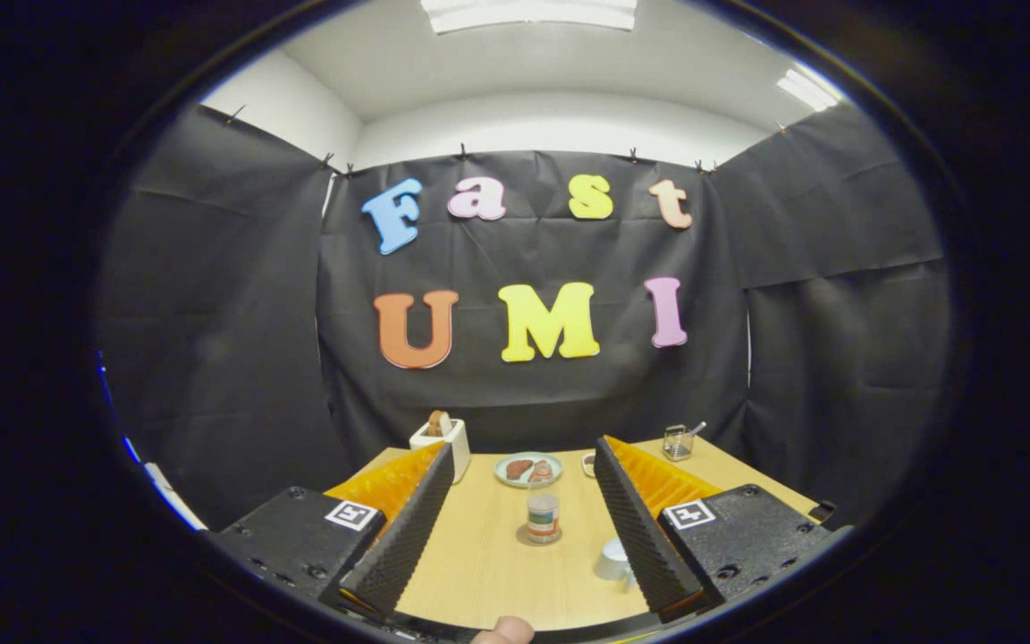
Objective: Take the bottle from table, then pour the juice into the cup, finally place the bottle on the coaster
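Fingertip of the person pokes in just under the gripper, closest thing to the lens. Gripper fingers are spread wide, nothing between the pads, nothing gripped.

Bottle stands upright on the wooden table, ahead of the fingers and roughly centred in the gap between them. It sits on a round disc that looks like the coaster; so the bottle already lies where the task's last clause wants it. Cup is white, near the right finger, closer to the camera than the bottle, partly hidden by that finger. Can't see whether there's juice in it.

Beyond the bottle: plate with food, white holder with something brown in it to the left, small glass container far right.

Step call: ambiguous. Bottle on coaster plus released gripper fits either a lineup before the grab or a release after the put-down. The cup's contents would settle it, and I can't read them from here.

If it's the approach: go straight forward, keep the bottle centred, close on the body below the cap, watch the right finger doesn't clip the cup. If it's the end: back straight out without nudging the bottle.
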